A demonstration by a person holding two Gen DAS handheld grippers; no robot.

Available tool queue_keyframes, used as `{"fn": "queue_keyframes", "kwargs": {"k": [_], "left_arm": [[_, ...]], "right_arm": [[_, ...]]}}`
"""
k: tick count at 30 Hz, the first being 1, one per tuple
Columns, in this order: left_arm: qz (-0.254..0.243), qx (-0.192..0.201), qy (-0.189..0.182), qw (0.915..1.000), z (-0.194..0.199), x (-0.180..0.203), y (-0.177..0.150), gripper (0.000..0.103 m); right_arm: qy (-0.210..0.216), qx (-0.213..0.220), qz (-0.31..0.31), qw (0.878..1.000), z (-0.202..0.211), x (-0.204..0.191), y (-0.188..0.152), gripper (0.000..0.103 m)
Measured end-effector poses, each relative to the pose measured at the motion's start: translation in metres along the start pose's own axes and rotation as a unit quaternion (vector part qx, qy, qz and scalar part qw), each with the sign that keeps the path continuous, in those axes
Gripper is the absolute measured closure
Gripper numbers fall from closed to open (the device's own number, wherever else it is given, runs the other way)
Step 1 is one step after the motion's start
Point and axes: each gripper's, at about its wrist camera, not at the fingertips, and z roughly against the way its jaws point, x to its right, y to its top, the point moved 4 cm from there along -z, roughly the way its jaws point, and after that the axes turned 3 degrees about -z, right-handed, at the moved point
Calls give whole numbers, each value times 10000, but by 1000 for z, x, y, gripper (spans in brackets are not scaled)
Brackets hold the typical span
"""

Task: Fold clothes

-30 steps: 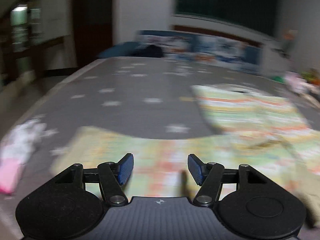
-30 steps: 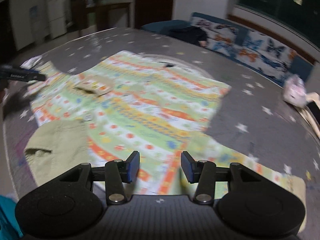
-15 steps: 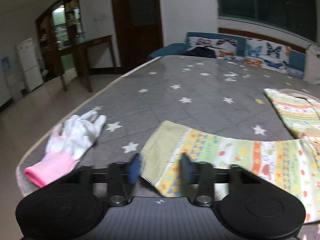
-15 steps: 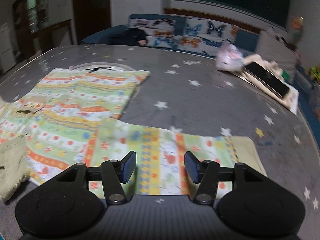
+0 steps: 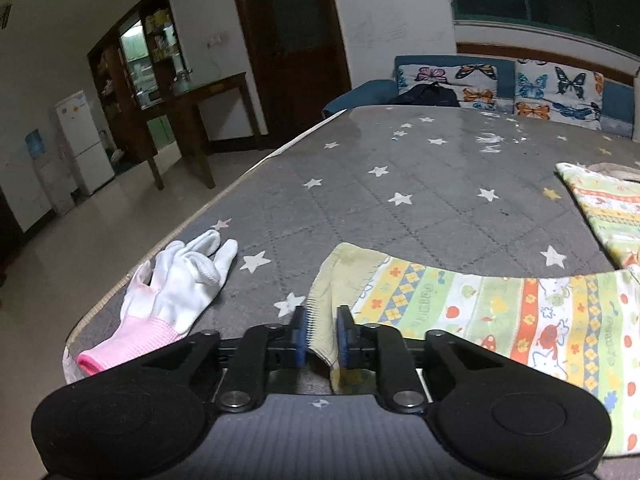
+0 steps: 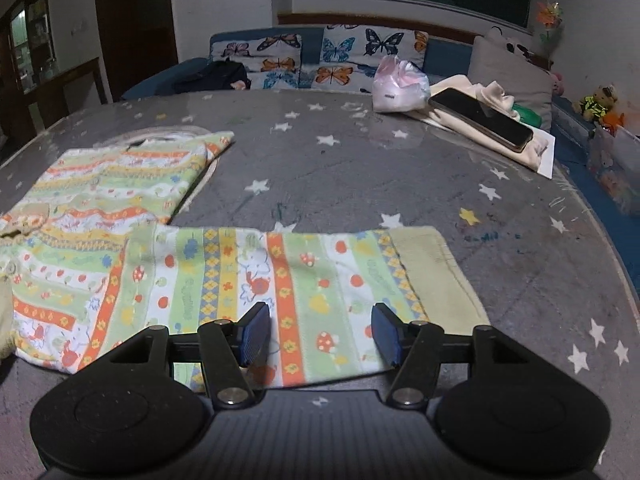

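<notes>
Garment: striped child's top [image 6: 248, 276] spread flat on the star-print mattress [image 5: 400, 184], sleeves outstretched.
Left sleeve cuff [image 5: 340, 280]: at 12 o'clock between the left gripper [image 5: 322, 334] pads, jaws easing apart, cloth barely pinched.
Right sleeve [image 6: 320, 280]: axis 9-to-3 under the right gripper [image 6: 318, 334], jaws widening, gripping nothing.
Nearer: each gripper to its own sleeve.

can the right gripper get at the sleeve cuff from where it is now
Probably yes. The right gripper hangs over the sleeve with its fingers apart and opening, nothing between them. The plain cuff lies flat to its right on the star-print mat, with nothing on it.
</notes>
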Motion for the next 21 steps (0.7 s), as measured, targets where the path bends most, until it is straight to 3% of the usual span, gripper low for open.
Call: {"fn": "queue_keyframes", "kwargs": {"k": [3, 5, 7, 12, 16, 18, 21], "left_arm": [[113, -48, 92, 9999, 2, -5, 2, 58], [157, -43, 133, 9998, 5, -7, 4, 54], [180, -36, 162, 9997, 9, -9, 5, 44], [200, 62, 272, 9994, 19, -15, 12, 41], [240, 145, 228, 9993, 29, -16, 18, 39], [221, 189, 153, 9995, 33, -12, 20, 38], [185, 226, -167, 9994, 40, 5, 26, 37]], "right_arm": [[-13, 69, -30, 10000, -1, 4, 6, 45], [-25, 86, -18, 10000, -5, 5, 11, 45], [-27, 115, -24, 9999, -10, 6, 17, 45], [-115, 177, -78, 9997, -27, 9, 28, 45], [-618, 240, -161, 9977, -35, 22, 26, 48], [-960, 285, -193, 9948, -33, 28, 23, 48], [-998, 283, -526, 9932, -28, 44, 22, 48]]}}
